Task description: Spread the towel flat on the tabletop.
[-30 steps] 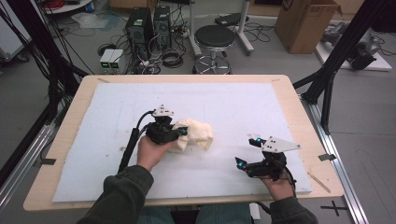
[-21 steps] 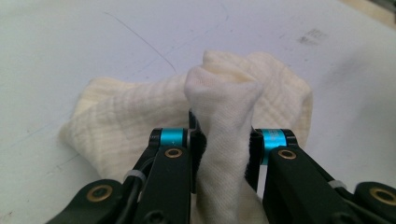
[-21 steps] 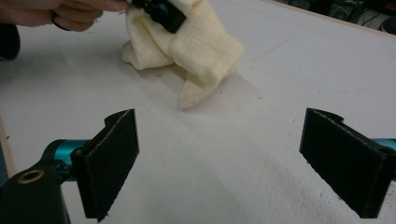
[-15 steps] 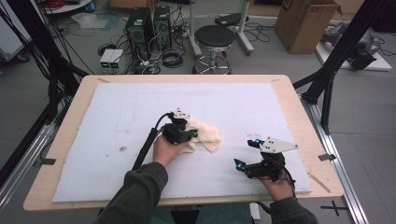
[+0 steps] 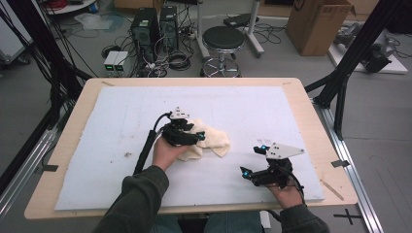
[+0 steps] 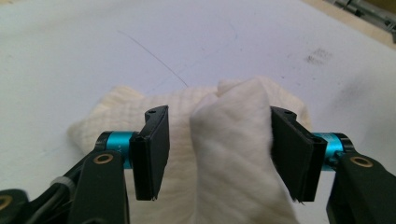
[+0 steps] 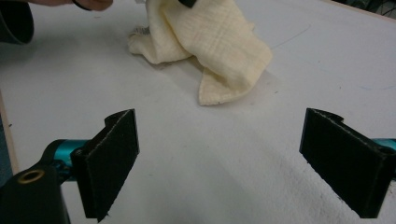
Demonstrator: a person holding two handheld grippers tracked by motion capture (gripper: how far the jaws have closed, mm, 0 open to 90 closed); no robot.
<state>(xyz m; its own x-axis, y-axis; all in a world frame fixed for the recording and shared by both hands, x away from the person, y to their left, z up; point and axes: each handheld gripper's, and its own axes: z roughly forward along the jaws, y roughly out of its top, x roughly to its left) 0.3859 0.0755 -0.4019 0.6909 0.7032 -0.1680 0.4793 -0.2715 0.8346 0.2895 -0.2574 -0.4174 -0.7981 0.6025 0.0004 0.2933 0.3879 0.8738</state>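
A crumpled cream cloth (image 5: 216, 141) lies near the middle of the white mat (image 5: 272, 109). My left gripper (image 5: 196, 136) sits over the cloth's left part, held by a hand in a dark green sleeve. In the left gripper view its jaws have just been opening and my left gripper (image 6: 217, 151) stands open. A raised fold of the cloth (image 6: 233, 140) stands between the pads, resting against the right one and clear of the left. My right gripper (image 5: 252, 159) rests open on the mat to the right. Nothing lies between its wide pads (image 7: 112, 154), and the cloth (image 7: 210, 42) lies ahead of them.
The mat covers most of a wooden table (image 5: 313, 126). A small dark smudge (image 5: 128, 155) marks the mat to the left. Beyond the far edge stand a round stool (image 5: 223, 39), computer towers (image 5: 155, 24) with cables, and a cardboard box (image 5: 318, 24).
The left hand has shifted slightly right, dragging the cloth with it. Its jaws, shut on the cloth before, now stand apart. The right gripper has stayed in place.
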